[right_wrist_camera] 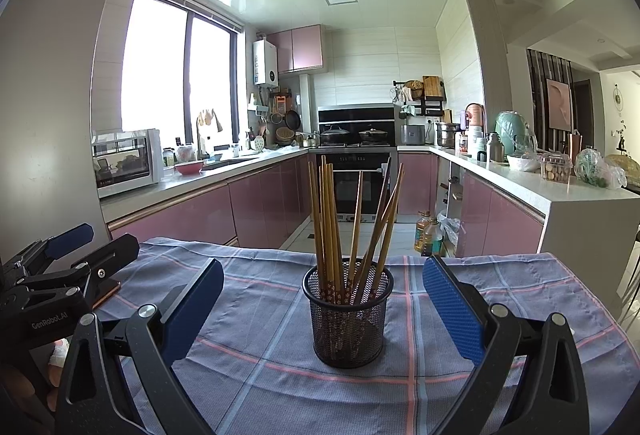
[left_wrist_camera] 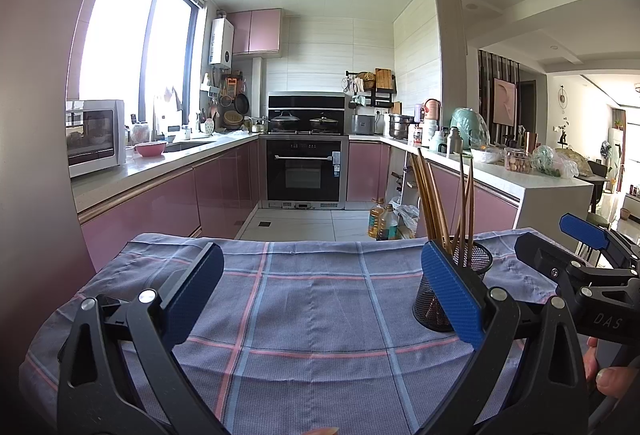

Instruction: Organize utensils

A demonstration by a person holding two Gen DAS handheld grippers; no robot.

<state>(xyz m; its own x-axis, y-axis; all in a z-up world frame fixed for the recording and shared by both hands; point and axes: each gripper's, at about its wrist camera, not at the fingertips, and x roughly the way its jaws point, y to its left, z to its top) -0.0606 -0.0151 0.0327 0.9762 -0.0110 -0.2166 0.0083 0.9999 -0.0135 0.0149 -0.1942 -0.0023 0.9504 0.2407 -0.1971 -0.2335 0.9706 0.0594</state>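
My right gripper, jaws spread wide and empty, faces the black mesh holder of upright wooden chopsticks dead ahead on the checked cloth. My left gripper, equally spread and empty, sits farther off, with the holder to its right. Readable lettering: "GenRobot.AI", "DAS".

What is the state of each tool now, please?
Left tool: open, holding nothing, over the cloth.
Right tool: open, holding nothing; the mesh cup of chopsticks stands ahead between its fingers.
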